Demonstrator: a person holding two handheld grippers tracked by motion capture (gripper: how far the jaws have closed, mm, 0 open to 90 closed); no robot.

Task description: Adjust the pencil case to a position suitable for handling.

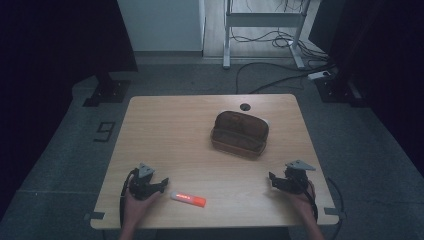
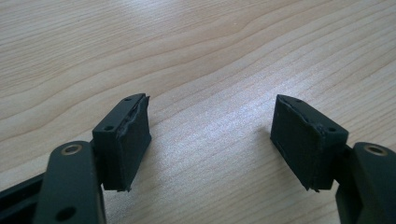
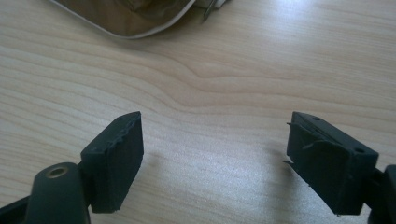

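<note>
Nearest the person, the left gripper (image 1: 161, 185) rests low over the tabletop (image 1: 170, 135), its jaws spread wide with nothing but bare wood between them, as the left gripper view confirms. Just beside its tips lies a white tube with an orange end (image 1: 188, 198), lengthwise along the front edge and untouched. On the other side, the right gripper (image 1: 272, 180) sits near the front right corner, jaws likewise standing wide apart and empty; its own view looks over bare wood toward the lower edge of the pouch. Farther back, right of centre, the brown zip pouch (image 1: 240, 134) lies open with its mouth facing up, well apart from both grippers and from the tube.

This looks like the start of packing: nothing is yet picked up. The likely next move falls to the left gripper, which would need to turn its jaws across the tube's narrow width, settle over its middle and close before carrying it back to the open pouch.
</note>
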